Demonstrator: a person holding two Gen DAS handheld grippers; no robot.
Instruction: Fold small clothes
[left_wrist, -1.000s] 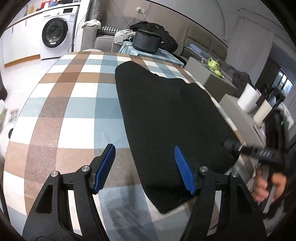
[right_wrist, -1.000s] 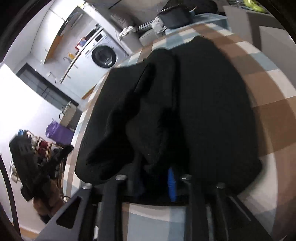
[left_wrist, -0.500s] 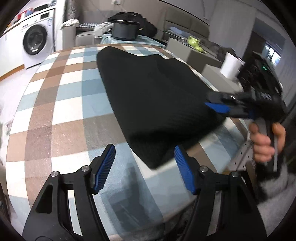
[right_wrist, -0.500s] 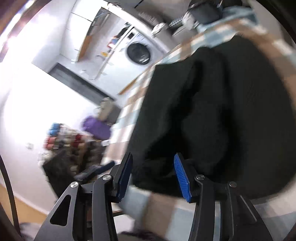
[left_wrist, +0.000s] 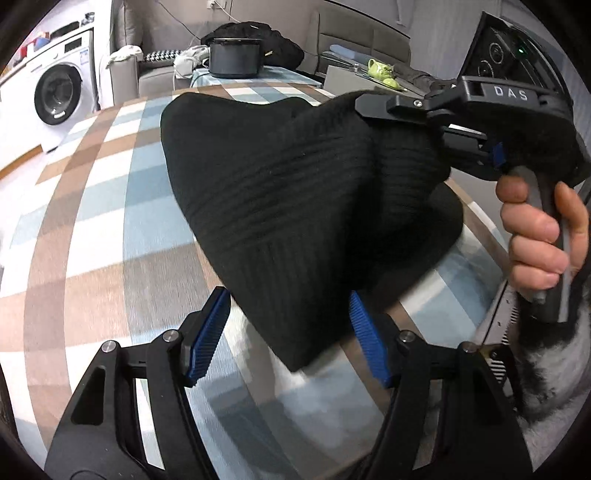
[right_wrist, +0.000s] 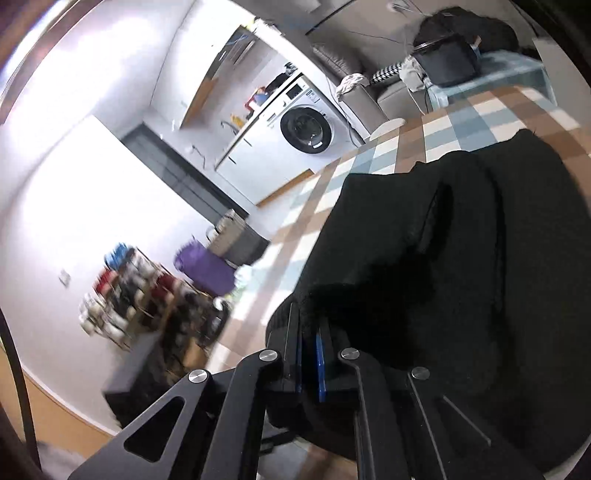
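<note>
A black ribbed knit garment (left_wrist: 295, 192) lies on the checked tablecloth (left_wrist: 96, 221), its near right part lifted and bunched. My left gripper (left_wrist: 290, 332) is open, its blue pads on either side of the garment's near corner, which hangs between them. My right gripper (right_wrist: 309, 354) is shut on the garment's (right_wrist: 461, 258) edge; in the left wrist view it (left_wrist: 480, 147) is held by a hand at the right and raises the fabric above the table.
A black pot (left_wrist: 234, 59) stands on a small table beyond the far edge. A washing machine (left_wrist: 55, 92) is at the left. The table's right edge (left_wrist: 491, 236) runs near the hand. A shoe rack (right_wrist: 129, 291) and a purple bag (right_wrist: 207, 269) are on the floor.
My right gripper has shut on the garment's edge and lifted it up and over toward the left. My left gripper stayed open as the near corner came between its pads.
</note>
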